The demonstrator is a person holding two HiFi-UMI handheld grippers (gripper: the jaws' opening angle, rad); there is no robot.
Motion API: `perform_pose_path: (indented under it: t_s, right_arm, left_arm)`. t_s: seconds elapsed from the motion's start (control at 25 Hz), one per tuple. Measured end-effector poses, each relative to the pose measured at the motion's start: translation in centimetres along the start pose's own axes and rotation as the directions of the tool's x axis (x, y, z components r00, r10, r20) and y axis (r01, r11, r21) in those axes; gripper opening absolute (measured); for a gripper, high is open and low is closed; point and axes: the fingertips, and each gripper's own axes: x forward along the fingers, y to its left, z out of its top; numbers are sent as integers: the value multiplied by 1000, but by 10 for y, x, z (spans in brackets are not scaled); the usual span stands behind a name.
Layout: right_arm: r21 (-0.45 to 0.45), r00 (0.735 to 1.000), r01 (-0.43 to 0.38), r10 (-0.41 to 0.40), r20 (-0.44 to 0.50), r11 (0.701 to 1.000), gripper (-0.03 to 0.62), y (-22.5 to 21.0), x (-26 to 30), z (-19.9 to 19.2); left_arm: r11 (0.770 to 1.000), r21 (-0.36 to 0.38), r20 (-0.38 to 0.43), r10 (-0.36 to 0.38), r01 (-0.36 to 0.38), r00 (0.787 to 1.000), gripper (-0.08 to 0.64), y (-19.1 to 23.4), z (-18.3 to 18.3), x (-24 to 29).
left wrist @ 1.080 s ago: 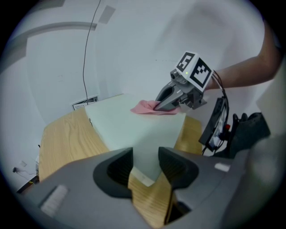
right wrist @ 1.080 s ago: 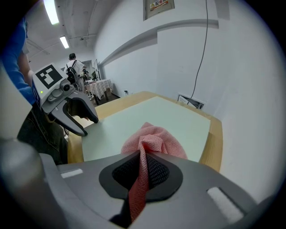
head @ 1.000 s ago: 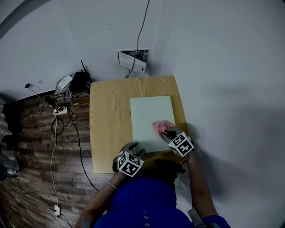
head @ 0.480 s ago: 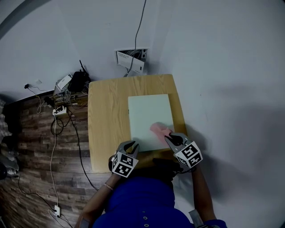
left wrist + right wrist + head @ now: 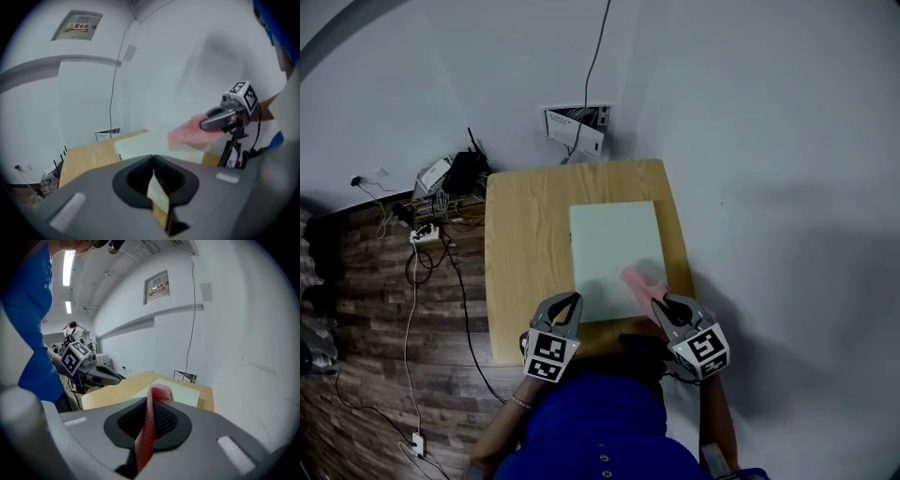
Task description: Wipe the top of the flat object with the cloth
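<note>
A pale green flat object (image 5: 614, 248) lies on the right half of a small wooden table (image 5: 525, 253). My right gripper (image 5: 660, 304) is shut on a pink cloth (image 5: 637, 279), which hangs over the flat object's near right corner. In the right gripper view the cloth (image 5: 149, 420) runs up between the closed jaws. My left gripper (image 5: 566, 304) is shut with nothing in it, just off the flat object's near left corner. The left gripper view shows the right gripper (image 5: 219, 120) with the cloth (image 5: 186, 134) above the flat object (image 5: 145, 145).
On the dark wood floor left of the table lie cables, a power strip and a black box (image 5: 467, 171). A wall box with white papers (image 5: 578, 127) sits behind the table. A white wall (image 5: 769, 187) runs close along the table's right side.
Both grippers have drawn back toward the person. The cloth slid over the flat object toward its near right corner. The left gripper's jaws have closed.
</note>
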Motion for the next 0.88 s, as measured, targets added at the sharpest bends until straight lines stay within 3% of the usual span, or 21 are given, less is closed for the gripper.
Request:
perform_pose_path:
  t_s: [0.12,0.44,0.72,0.88]
  right_arm:
    - [36,998,37,-38,42,999,15,1,-8,9]
    - [78,979,82,-95,180,994,15,3,-23,50]
    - [58,944,110,-122,305,992,15,5,-36,97]
    - [47,923,129,-137,359,991,15,10,-41,121]
  left_arm:
    - [999,-36,81,-12,15,997,2,1,16,-9]
    - [999,-17,247,-29,34,969,2,-6,61,-31]
    - [999,-8,349,-48,54,936,2,-14,107,-46]
    - [997,-39,405,-45,66,913,2,-18,136,-58]
